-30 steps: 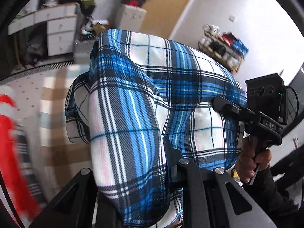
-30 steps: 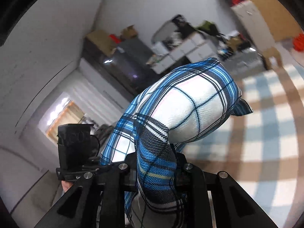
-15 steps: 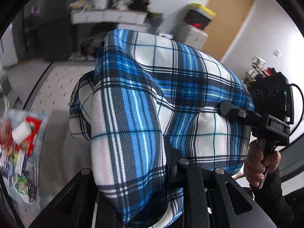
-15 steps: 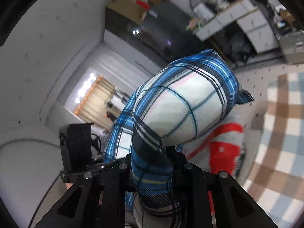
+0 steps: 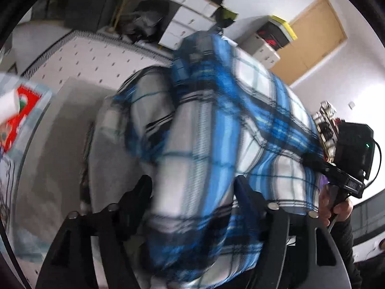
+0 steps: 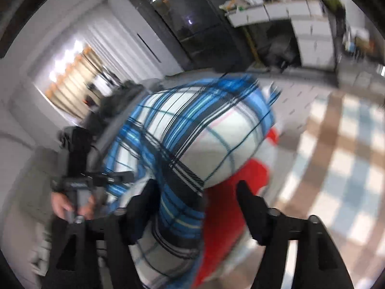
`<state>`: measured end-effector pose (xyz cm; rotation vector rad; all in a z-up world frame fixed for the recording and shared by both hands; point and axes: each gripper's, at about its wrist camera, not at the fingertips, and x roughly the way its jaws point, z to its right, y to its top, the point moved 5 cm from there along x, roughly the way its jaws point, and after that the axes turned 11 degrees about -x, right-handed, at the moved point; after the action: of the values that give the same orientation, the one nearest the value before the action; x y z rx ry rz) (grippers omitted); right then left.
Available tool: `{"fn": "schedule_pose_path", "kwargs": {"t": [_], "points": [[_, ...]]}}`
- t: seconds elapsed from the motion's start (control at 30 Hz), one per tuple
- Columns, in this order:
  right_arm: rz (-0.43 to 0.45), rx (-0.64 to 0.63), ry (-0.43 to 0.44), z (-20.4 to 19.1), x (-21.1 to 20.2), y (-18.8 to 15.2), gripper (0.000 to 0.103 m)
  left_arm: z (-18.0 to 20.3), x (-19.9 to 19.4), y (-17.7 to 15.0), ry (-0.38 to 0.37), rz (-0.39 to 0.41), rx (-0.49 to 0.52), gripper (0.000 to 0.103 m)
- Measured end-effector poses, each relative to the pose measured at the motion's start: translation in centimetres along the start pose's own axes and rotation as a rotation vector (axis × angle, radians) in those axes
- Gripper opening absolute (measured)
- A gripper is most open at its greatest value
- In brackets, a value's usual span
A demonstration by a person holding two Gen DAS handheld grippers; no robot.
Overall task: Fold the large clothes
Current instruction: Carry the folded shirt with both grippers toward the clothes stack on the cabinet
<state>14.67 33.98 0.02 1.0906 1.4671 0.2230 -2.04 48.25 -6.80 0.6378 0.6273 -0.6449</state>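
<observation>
The blue, white and black plaid cloth garment (image 5: 216, 144) hangs above a brown-and-pale-blue checked floor mat (image 6: 336, 156); red fabric (image 6: 240, 187) beside.

White drawers (image 5: 190, 21) and wooden door (image 5: 312, 41) line white walls (image 5: 356, 77).

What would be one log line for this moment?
left gripper: open, plaid shirt between its fingers | right gripper: open, cloth against one finger | both views motion-blurred
</observation>
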Motion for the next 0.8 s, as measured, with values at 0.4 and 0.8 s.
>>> {"fn": "schedule_pose_path", "kwargs": {"t": [0.4, 0.8], "points": [[0.132, -0.222, -0.262, -2.8, -3.4, 6.0, 0.04, 7.0, -10.0, 1.0, 0.0, 0.23, 0.125, 0.071], [-0.093, -0.305, -0.31, -3.3, 4.4, 4.5, 0.026, 3.6, -0.2, -0.4, 0.006, 0.139, 0.07, 0.071]]}}
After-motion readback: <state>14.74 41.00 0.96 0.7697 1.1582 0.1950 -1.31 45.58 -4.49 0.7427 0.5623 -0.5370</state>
